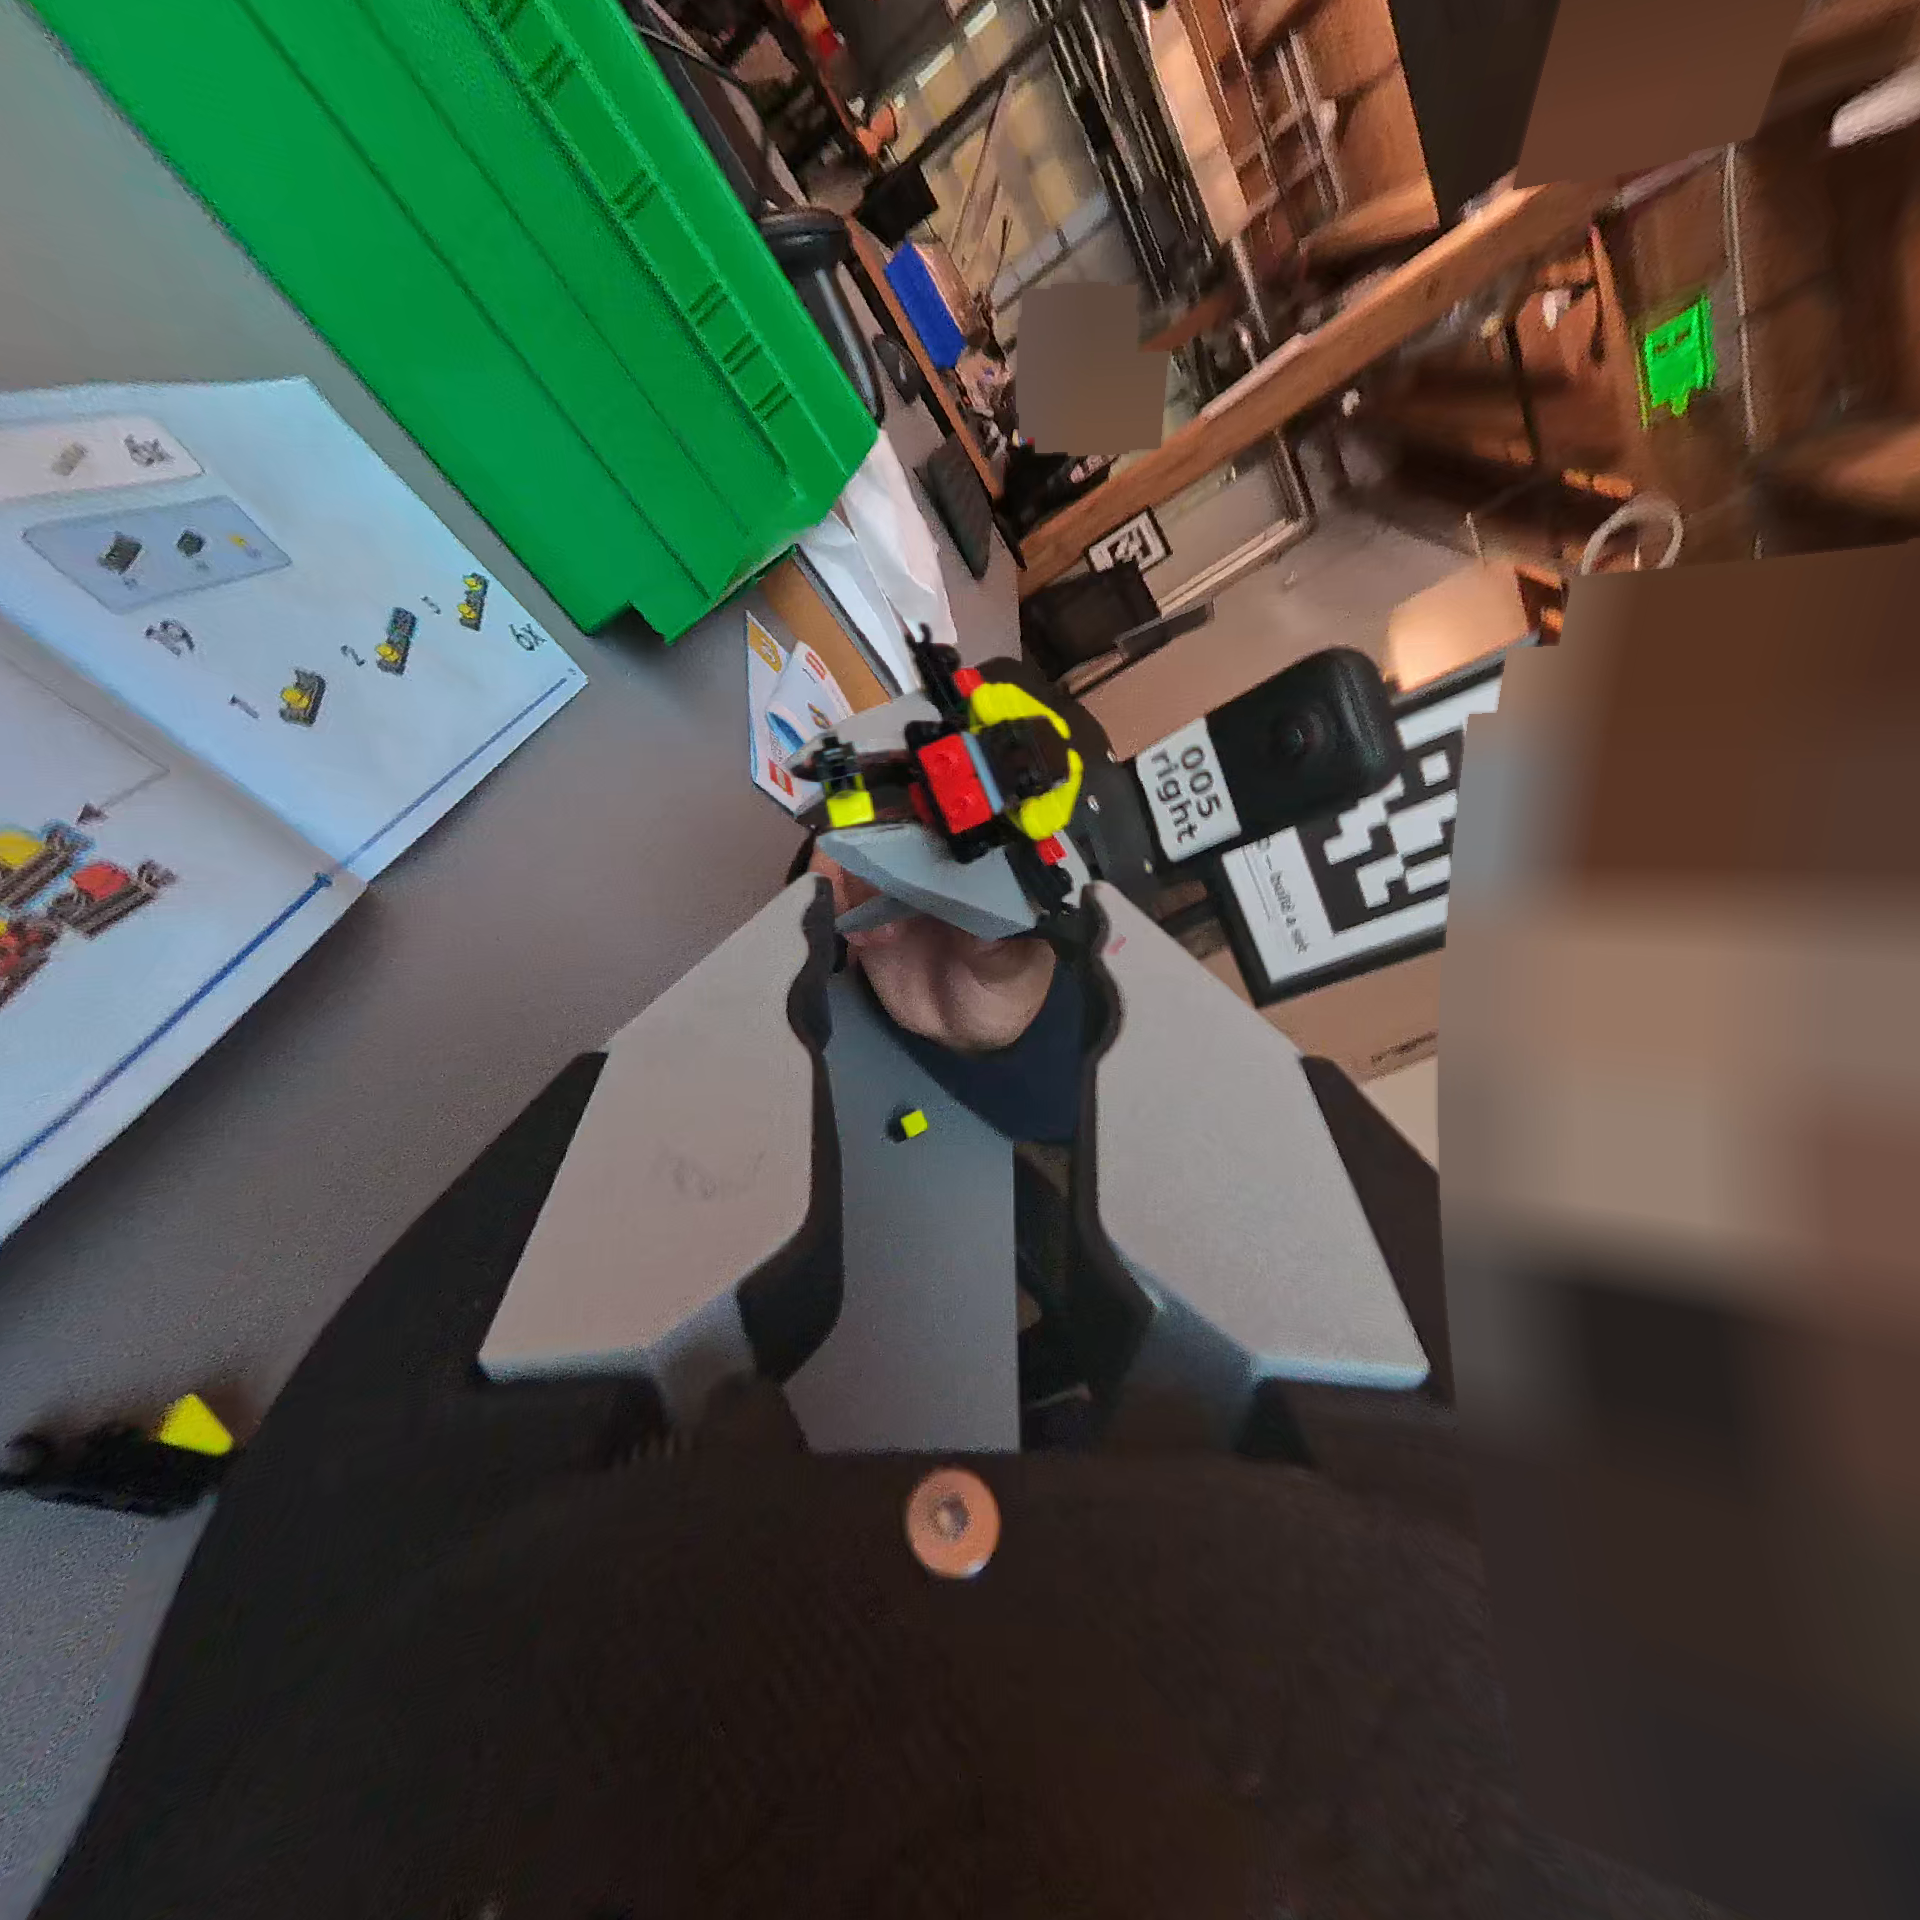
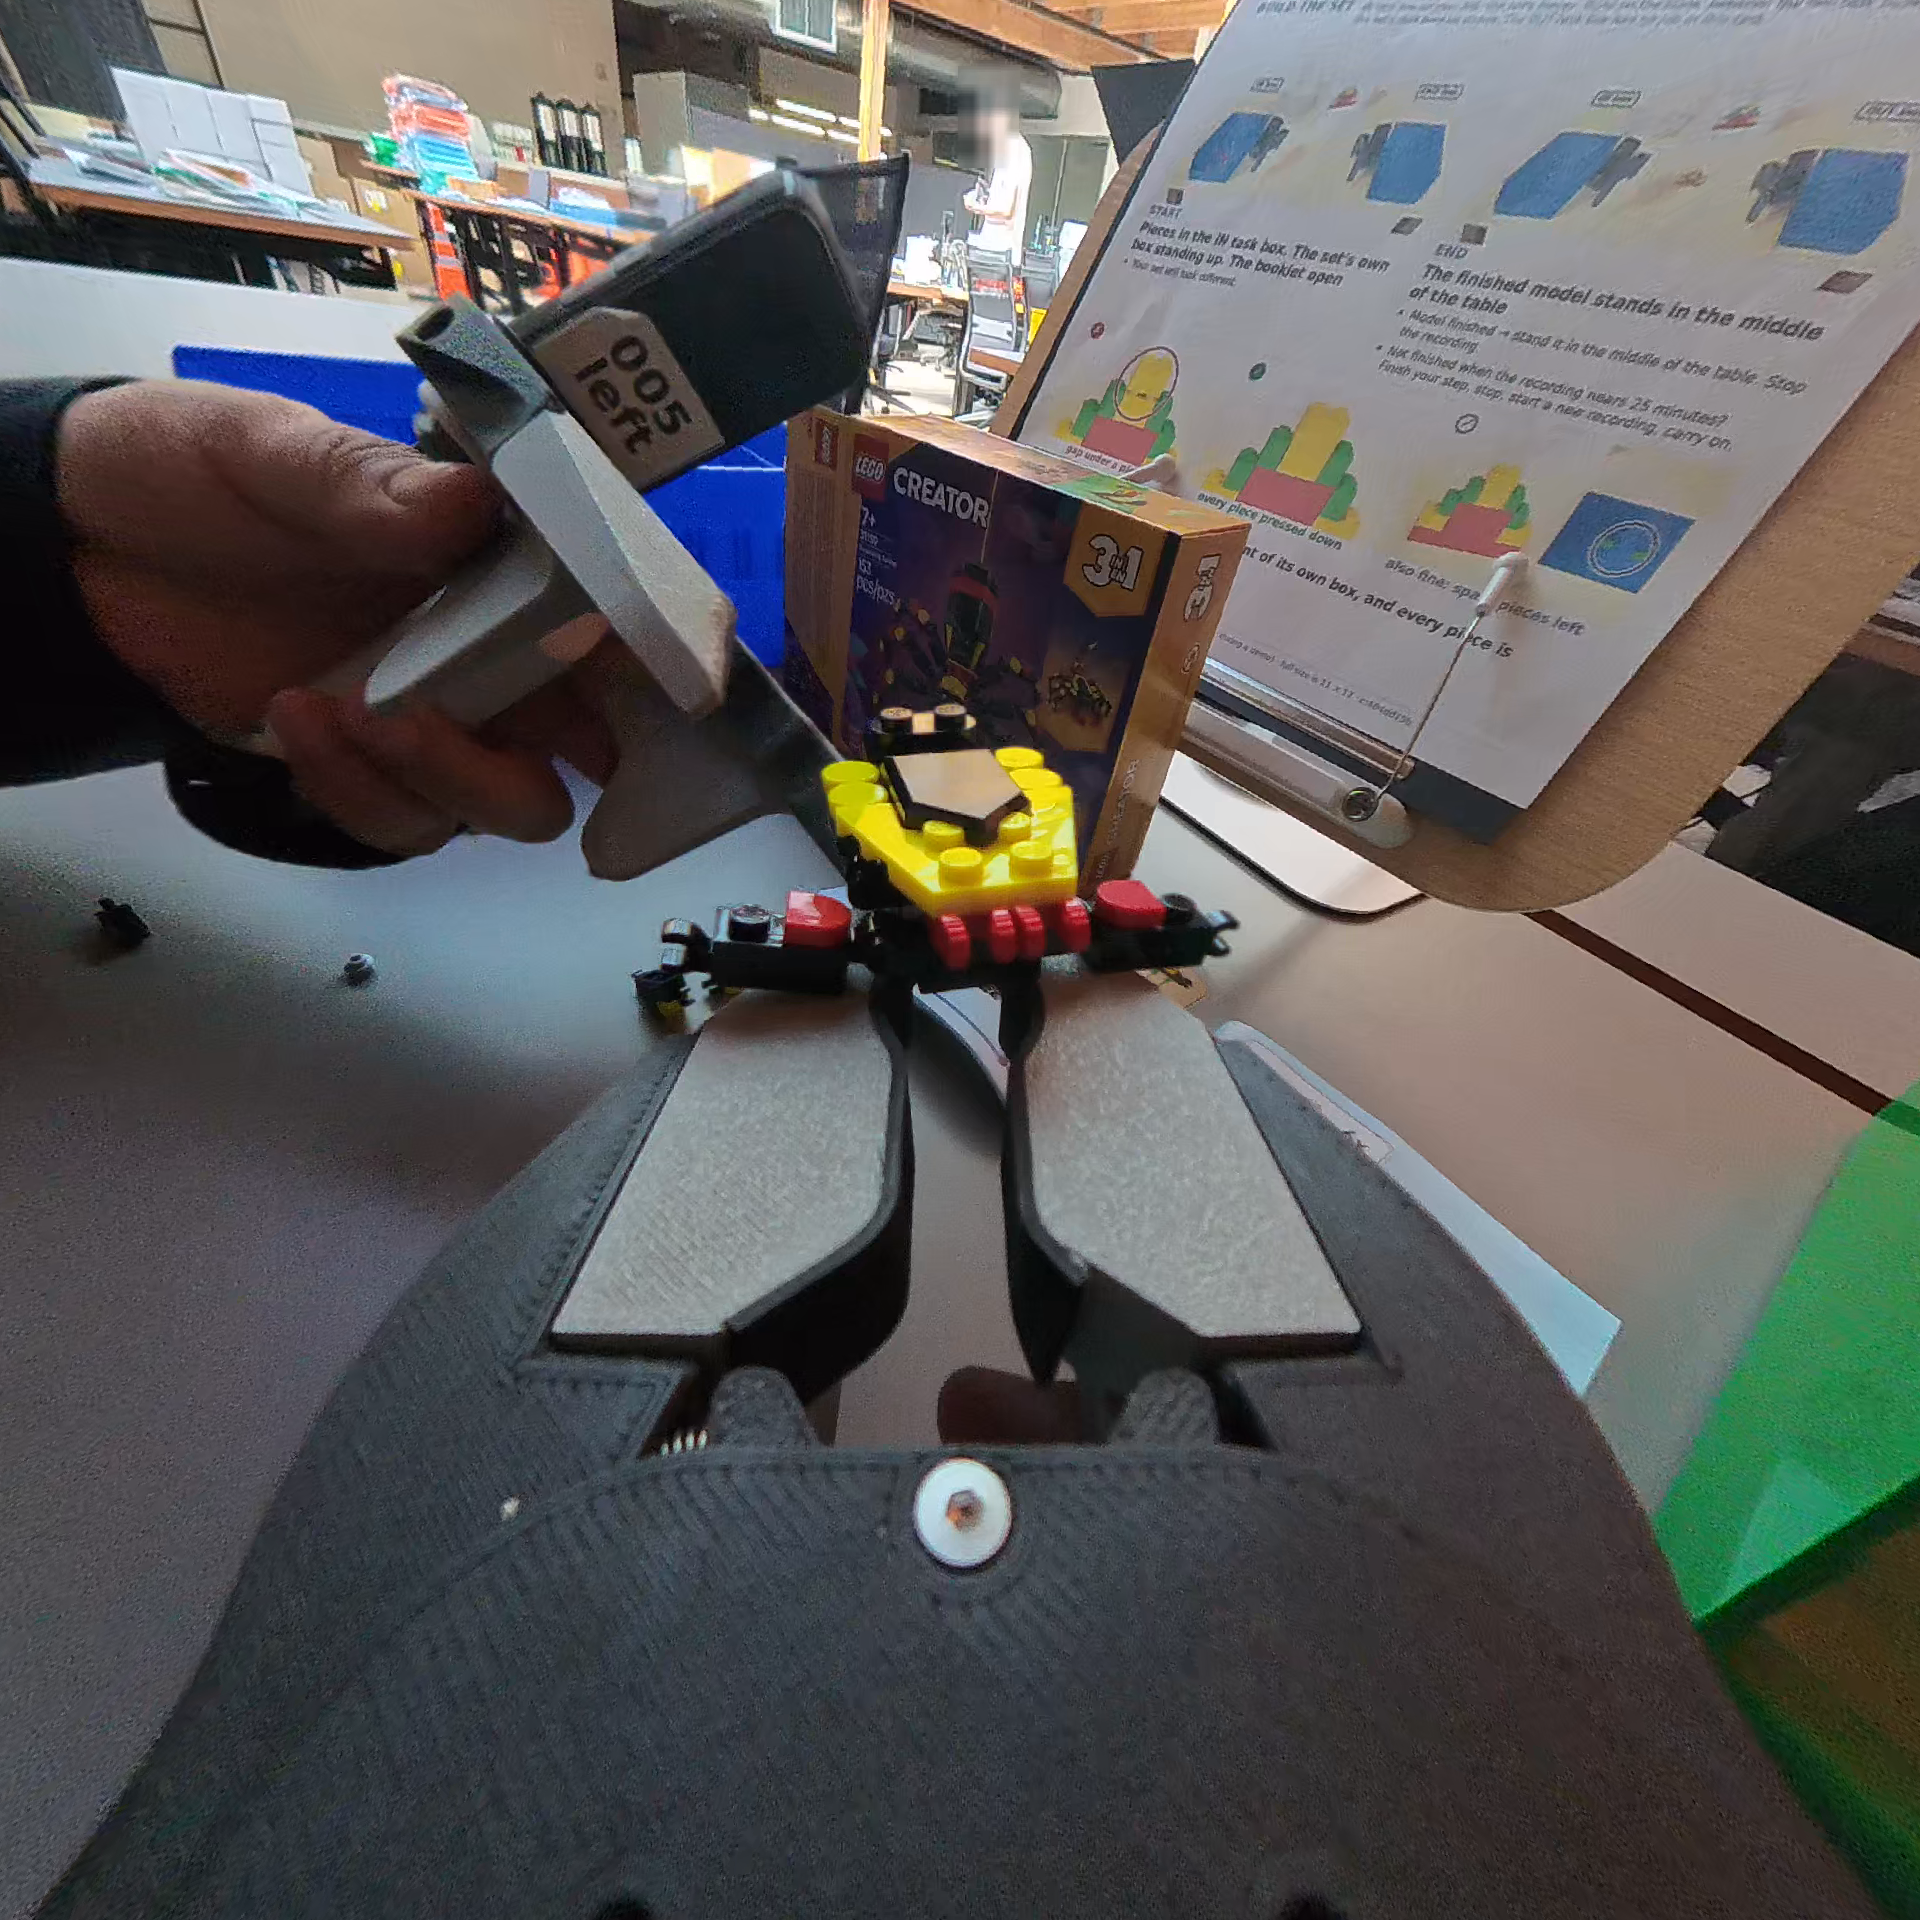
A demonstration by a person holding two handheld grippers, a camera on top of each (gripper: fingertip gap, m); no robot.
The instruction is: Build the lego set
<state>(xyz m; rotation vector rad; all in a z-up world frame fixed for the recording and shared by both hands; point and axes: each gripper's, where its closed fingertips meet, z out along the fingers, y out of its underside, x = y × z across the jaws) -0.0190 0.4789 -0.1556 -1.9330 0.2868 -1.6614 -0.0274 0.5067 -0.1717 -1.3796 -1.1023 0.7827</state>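
The model (image 2: 956, 883) is partly built and is held up off the table (image 2: 260, 1091) by the right gripper (image 2: 956, 1013), whose fingers are clenched on its underside; it has a yellow plate body with a dark tile on top, a row of red pieces along the front and two black jointed legs with red caps out to either side; a judgement from the open booklet (image 1: 260, 644), which shows a small leg assembly to be repeated, is that more legs are left to make and fit. Loose bits lie about: a small yellow piece (image 1: 912, 1124) on the table, a yellow and black part (image 1: 135, 1449) near the booklet, and a black piece (image 2: 122, 921) and a tiny grey stud (image 2: 358, 968) farther off. The left gripper (image 1: 951, 914) hangs just beside the model with its fingers parted and nothing between them, held in a hand (image 2: 291, 613). The model's underside, and just what the right fingers pinch, are hidden; the booklet is blurred and cut off; the set's box (image 2: 997, 592) stands behind, partly covered by the model; a green bin (image 1: 499, 270) is only partly in view.
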